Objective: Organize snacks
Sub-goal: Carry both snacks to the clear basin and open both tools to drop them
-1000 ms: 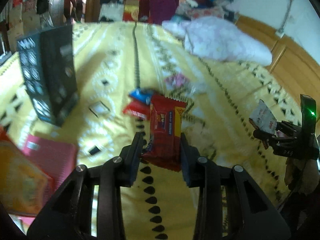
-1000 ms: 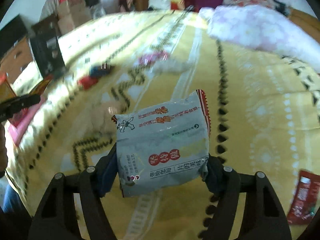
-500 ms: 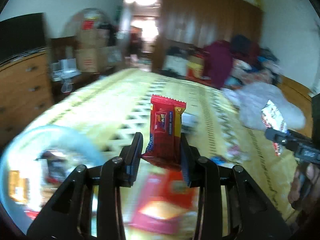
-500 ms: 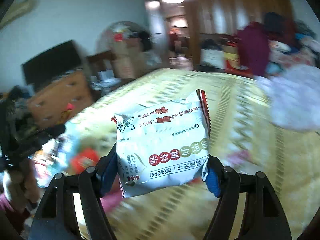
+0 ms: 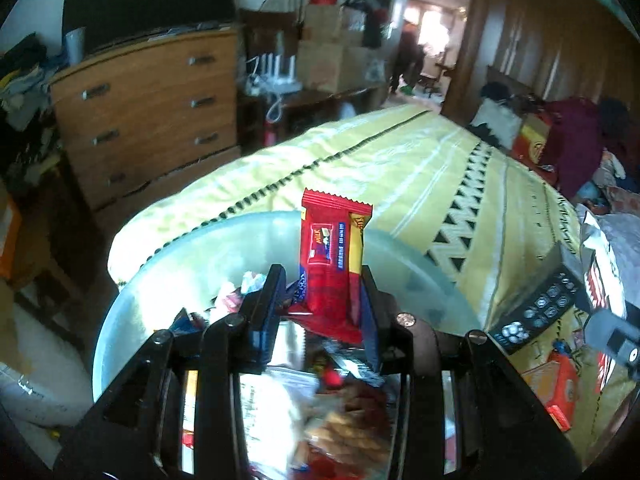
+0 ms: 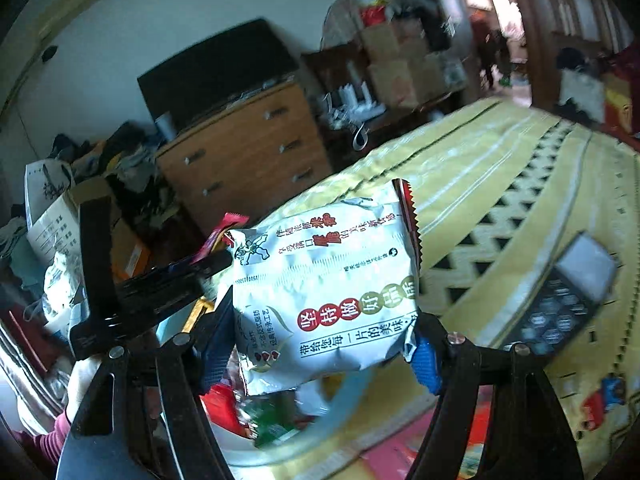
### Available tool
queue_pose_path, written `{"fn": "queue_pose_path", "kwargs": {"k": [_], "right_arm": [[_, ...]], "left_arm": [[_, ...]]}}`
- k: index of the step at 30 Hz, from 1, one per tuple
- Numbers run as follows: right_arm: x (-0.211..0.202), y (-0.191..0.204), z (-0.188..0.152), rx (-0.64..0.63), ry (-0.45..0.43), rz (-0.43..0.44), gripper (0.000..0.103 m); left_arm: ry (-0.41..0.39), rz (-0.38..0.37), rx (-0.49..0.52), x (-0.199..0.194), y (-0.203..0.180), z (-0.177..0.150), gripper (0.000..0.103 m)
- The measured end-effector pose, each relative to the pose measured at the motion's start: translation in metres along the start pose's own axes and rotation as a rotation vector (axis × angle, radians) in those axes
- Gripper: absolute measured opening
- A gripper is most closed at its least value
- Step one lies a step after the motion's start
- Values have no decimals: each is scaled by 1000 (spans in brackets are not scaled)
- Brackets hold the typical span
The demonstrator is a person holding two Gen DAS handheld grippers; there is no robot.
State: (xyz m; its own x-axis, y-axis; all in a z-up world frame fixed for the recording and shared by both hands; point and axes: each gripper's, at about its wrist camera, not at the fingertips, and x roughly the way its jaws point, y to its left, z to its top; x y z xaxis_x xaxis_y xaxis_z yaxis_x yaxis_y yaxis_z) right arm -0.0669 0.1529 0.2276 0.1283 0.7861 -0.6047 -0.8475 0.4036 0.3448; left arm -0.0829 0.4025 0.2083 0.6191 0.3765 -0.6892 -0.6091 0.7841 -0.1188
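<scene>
My left gripper point(image 5: 324, 300) is shut on a red snack bar point(image 5: 334, 256) that stands upright between its blue pads, just above a pale translucent basin point(image 5: 404, 258) with several snack packs inside. My right gripper point(image 6: 320, 344) is shut on a white puffy snack bag with red and green print point(image 6: 326, 292), held over the same basin's rim point(image 6: 332, 416). The left gripper point(image 6: 212, 260) with the red bar's tip shows at the left of the right wrist view. The white bag's edge point(image 5: 600, 272) shows at the right of the left wrist view.
The basin sits at the corner of a bed with a yellow patterned cover point(image 5: 420, 168). A black box point(image 5: 548, 304) and an orange pack point(image 5: 560, 384) lie on the bed nearby. A wooden chest of drawers point(image 5: 152, 116) stands beyond the bed's edge. A person's sleeve point(image 6: 52, 436) is at lower left.
Both grippers have swung left from the middle of the bed to over the basin, each still gripping its snack. The chest of drawers has come into view.
</scene>
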Motion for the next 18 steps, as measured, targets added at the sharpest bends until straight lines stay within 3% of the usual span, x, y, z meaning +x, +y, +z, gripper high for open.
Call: {"fn": "queue_pose_path", "kwargs": {"k": [6,18], "right_arm": [[30,10,-8,-2,47,6,77],[34,20,-2,-16,64,5,77]], "left_arm": [[22,8,1,10,13,1,36],[32,-7,-2,5,25,4,36]]}}
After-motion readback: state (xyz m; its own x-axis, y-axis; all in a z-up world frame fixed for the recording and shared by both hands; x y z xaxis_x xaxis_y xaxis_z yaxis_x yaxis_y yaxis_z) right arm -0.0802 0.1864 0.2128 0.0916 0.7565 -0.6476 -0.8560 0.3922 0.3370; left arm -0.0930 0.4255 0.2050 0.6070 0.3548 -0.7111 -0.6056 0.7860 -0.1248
